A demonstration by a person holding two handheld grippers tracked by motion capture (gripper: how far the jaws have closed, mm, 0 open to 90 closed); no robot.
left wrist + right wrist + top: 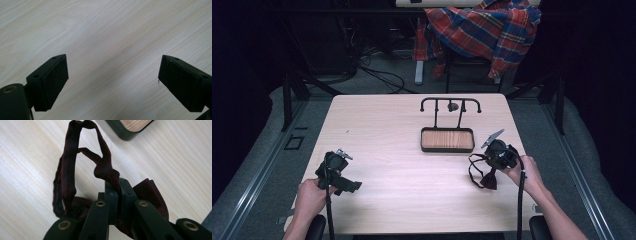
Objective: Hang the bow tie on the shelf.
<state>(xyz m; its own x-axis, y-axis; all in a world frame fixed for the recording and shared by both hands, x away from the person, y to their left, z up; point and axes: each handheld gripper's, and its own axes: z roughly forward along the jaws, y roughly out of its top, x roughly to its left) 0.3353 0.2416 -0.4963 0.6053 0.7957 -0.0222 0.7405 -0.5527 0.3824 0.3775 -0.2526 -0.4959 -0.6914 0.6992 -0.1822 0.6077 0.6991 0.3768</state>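
A dark red bow tie [488,179] with a thin neck strap [473,169] hangs just above the table at the right, in front of the stand. My right gripper [492,173] is shut on it. In the right gripper view the jaws [118,186] pinch the fabric where the strap [68,170] meets the bow [151,193], and the strap loops up and away from them. My left gripper [349,186] is held low over the table's front left. In the left gripper view its pads stand wide apart [112,77] with bare wood between them.
A black stand with a wood-lined tray [447,149] and a hooked top rail [450,101] sits right of the table's centre; its corner [125,133] lies close beyond the strap. A plaid shirt [484,30] drapes over a chair behind the table.
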